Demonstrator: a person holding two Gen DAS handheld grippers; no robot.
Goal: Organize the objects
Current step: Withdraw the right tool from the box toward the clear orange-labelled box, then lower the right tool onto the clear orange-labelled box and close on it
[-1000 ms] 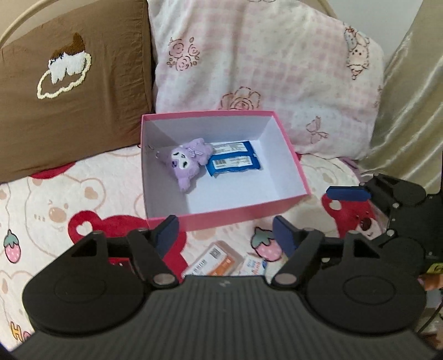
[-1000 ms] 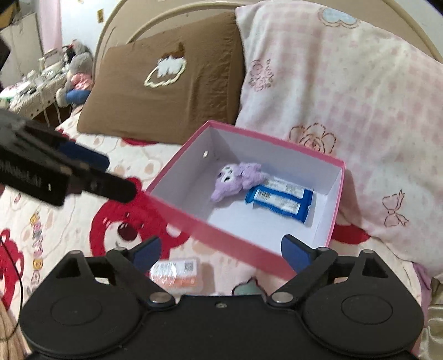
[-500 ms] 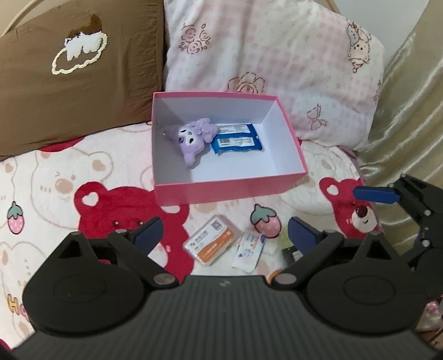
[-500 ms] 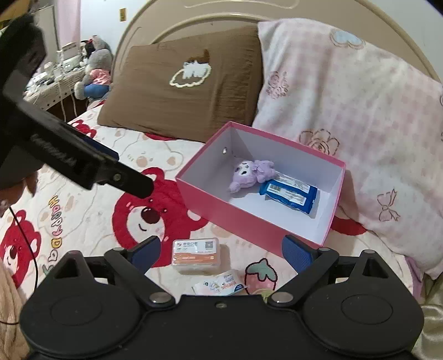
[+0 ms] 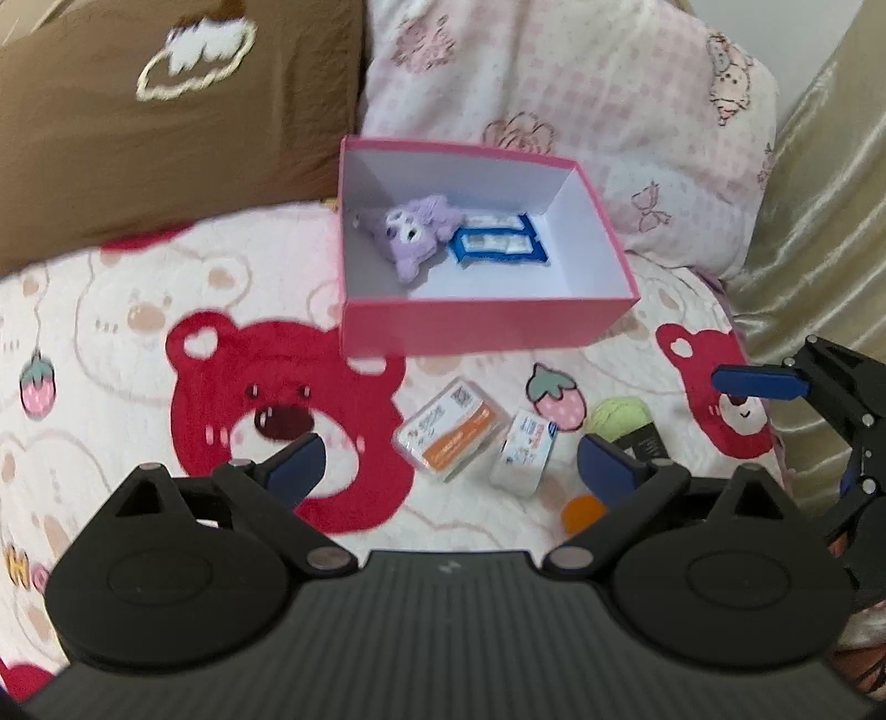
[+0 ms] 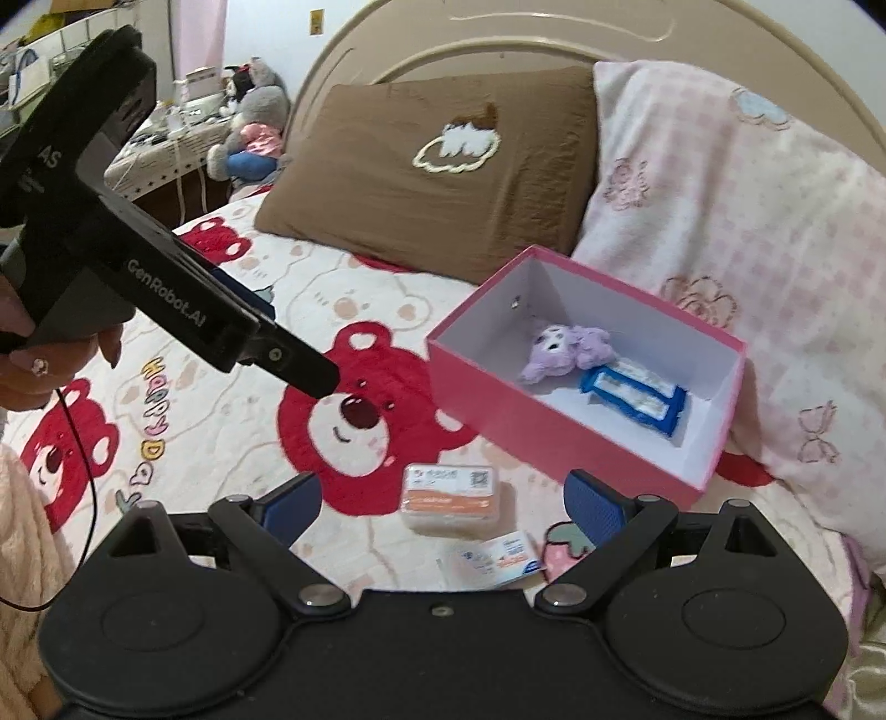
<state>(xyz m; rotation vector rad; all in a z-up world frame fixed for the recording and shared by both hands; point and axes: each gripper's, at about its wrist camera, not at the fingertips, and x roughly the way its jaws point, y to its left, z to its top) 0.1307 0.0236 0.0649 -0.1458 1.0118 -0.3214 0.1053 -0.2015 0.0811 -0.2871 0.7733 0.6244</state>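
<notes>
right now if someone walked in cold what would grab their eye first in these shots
The open pink box on the bear-print bedspread, in front of a brown pillow and a pink one. Inside it lie a purple plush toy and blue packets side by side. In front of the box, small items are scattered on the bedspread: an orange-labelled clear case and a white packet beside it.

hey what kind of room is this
Most likely a bedroom: the things lie on a bed with a bear-print blanket, a brown pillow and a pink pillow against a curved headboard.
</notes>
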